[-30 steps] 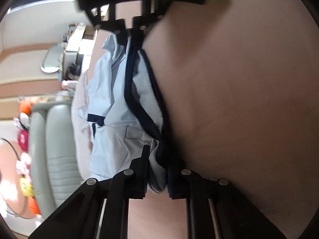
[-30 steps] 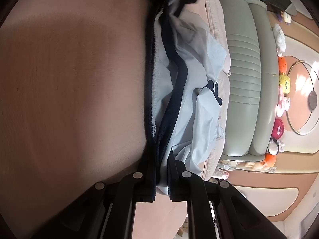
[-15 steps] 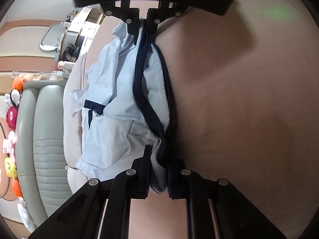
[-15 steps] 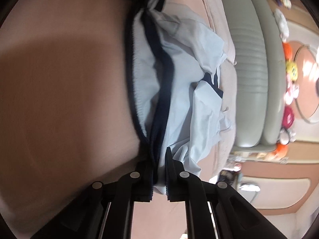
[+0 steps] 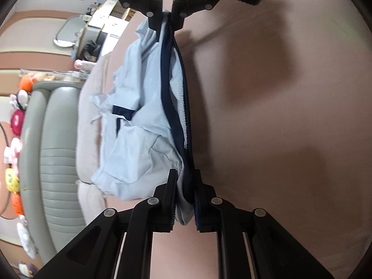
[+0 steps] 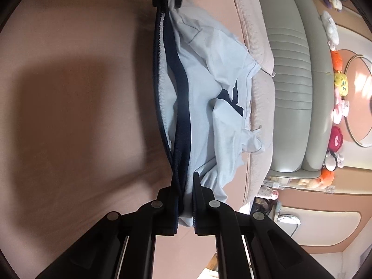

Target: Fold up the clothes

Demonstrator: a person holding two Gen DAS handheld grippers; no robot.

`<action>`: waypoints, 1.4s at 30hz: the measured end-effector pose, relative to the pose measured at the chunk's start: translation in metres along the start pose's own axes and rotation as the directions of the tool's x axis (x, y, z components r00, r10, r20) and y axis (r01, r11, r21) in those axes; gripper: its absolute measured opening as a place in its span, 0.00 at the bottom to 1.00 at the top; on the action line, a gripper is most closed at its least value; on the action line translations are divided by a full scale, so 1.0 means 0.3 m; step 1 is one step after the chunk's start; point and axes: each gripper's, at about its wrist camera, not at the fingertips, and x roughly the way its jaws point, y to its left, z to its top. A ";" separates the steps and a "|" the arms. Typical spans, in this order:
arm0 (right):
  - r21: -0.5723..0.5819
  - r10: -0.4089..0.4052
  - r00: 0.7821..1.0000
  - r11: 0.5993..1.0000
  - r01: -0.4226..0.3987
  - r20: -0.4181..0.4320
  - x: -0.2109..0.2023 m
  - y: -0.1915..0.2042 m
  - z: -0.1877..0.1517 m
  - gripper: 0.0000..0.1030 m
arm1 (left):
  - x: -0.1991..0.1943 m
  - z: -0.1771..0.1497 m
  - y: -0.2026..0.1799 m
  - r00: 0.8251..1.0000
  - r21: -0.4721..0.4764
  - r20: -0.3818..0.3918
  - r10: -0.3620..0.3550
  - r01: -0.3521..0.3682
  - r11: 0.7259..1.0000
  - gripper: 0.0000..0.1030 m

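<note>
No writing can be read anywhere; a small white label at the top of the grey-green sofa point(image 6: 288, 74) is too small to make out. 1 garment is in play: a pale blue garment point(image 5: 139, 139) with a navy waistband point(image 5: 173, 125) and a short navy trim patch. It is held stretched between the 2 tongs, its waistband pulled taut in a line from one to the other, while the rest of the cloth sags onto the pinkish-brown surface point(image 5: 279, 116) and toward the pink ribbed cushion point(image 6: 258, 107) beside the sofa.

The left tongs point(image 5: 184, 200) are clenched on one end of the waistband, cloth bunched between the pads. The right tongs point(image 6: 184, 200) are likewise clenched on the other end (each pair shows at the top of the other's view, gripping the far end).

A row of plush toys point(image 6: 337, 107) is lined along the back of the sofa; at least 6 can be counted in orange, yellow, pink, magenta and white, though the exact number cannot be told. 2 dark shadows of the tongs fall on the surface.
</note>
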 end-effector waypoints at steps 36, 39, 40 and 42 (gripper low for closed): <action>-0.135 0.011 1.000 0.991 -0.007 0.029 -0.248 0.042 -0.121 0.07 | -0.263 0.016 -0.105 0.989 -0.054 0.001 -0.149 0.149 0.987 0.10; -0.129 -0.005 0.999 0.992 0.010 0.043 -0.253 -0.003 -0.122 0.07 | -0.285 0.013 -0.066 0.991 -0.079 0.006 -0.137 0.137 0.987 0.10; -0.138 -0.032 0.998 0.990 0.040 0.055 -0.255 -0.013 -0.123 0.07 | -0.289 0.011 -0.054 0.992 -0.086 0.006 -0.123 0.123 0.989 0.10; -0.153 -0.091 0.993 0.983 0.101 0.070 -0.253 -0.032 -0.129 0.07 | -0.298 0.008 -0.026 0.996 -0.100 0.006 -0.086 0.086 0.991 0.10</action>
